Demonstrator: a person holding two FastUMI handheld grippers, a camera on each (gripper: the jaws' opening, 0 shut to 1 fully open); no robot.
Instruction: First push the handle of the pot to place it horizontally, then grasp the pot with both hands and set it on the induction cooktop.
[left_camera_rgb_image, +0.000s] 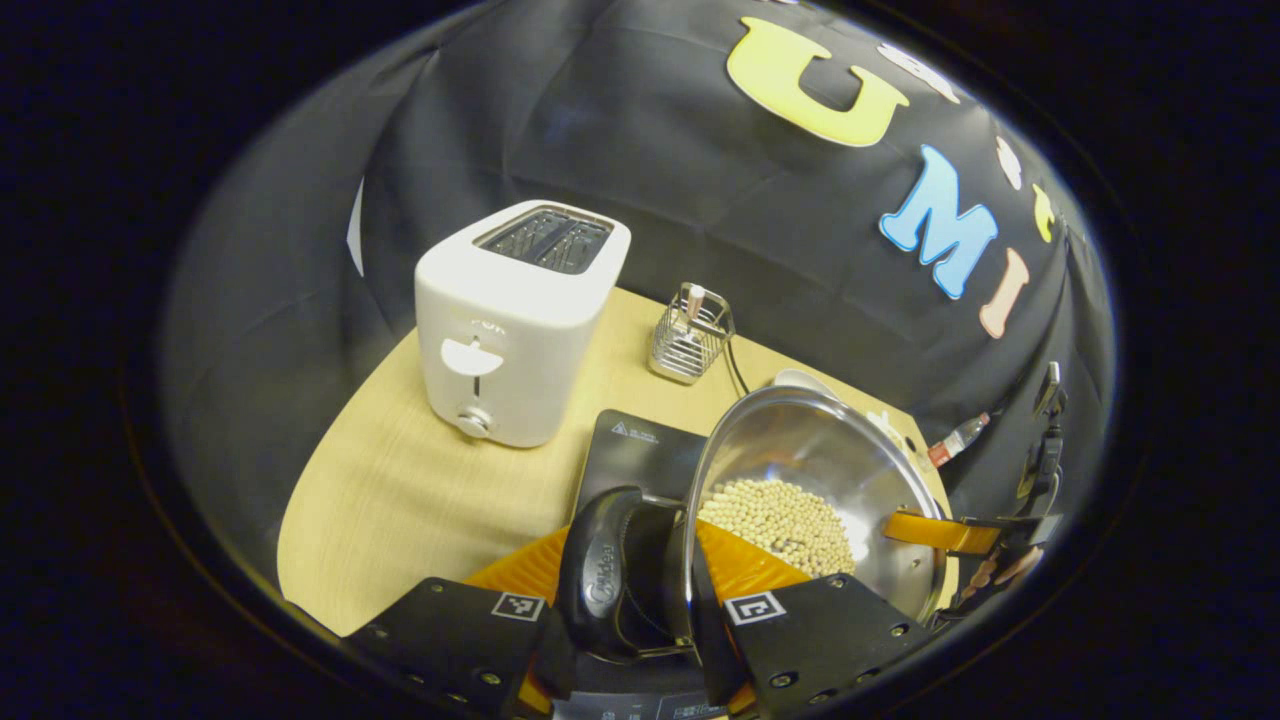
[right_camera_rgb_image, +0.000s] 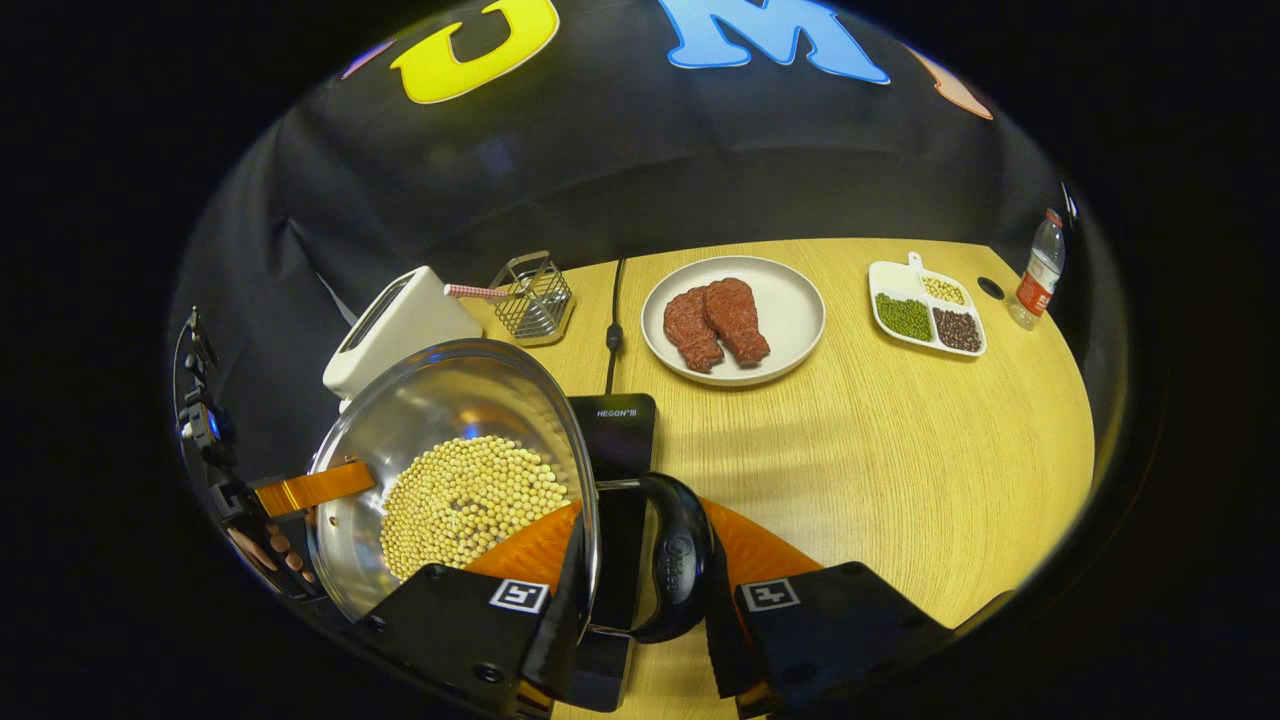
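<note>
A steel pot (left_camera_rgb_image: 800, 450) with several pale soybeans (left_camera_rgb_image: 780, 520) in it hangs between both grippers. In the left gripper view, my left gripper (left_camera_rgb_image: 625, 640) is shut on one black loop handle (left_camera_rgb_image: 600, 575) at the pot's rim. The right gripper (left_camera_rgb_image: 940, 530) and the hand holding it reach the far rim. In the right gripper view, my right gripper (right_camera_rgb_image: 640, 620) is shut on the opposite black handle (right_camera_rgb_image: 680, 565) of the pot (right_camera_rgb_image: 440, 420). The left gripper (right_camera_rgb_image: 310, 488) shows at the far rim. The black induction cooktop (left_camera_rgb_image: 640, 450) (right_camera_rgb_image: 625, 435) lies under the pot; whether they touch is unclear.
A white toaster (left_camera_rgb_image: 515, 320) and a wire basket (left_camera_rgb_image: 690, 335) stand behind the cooktop on the wooden table (right_camera_rgb_image: 900, 480). Farther right are a plate with two pieces of meat (right_camera_rgb_image: 733, 318), a divided dish of beans (right_camera_rgb_image: 928, 315), a bottle (right_camera_rgb_image: 1038, 268) and a black cable (right_camera_rgb_image: 612, 330).
</note>
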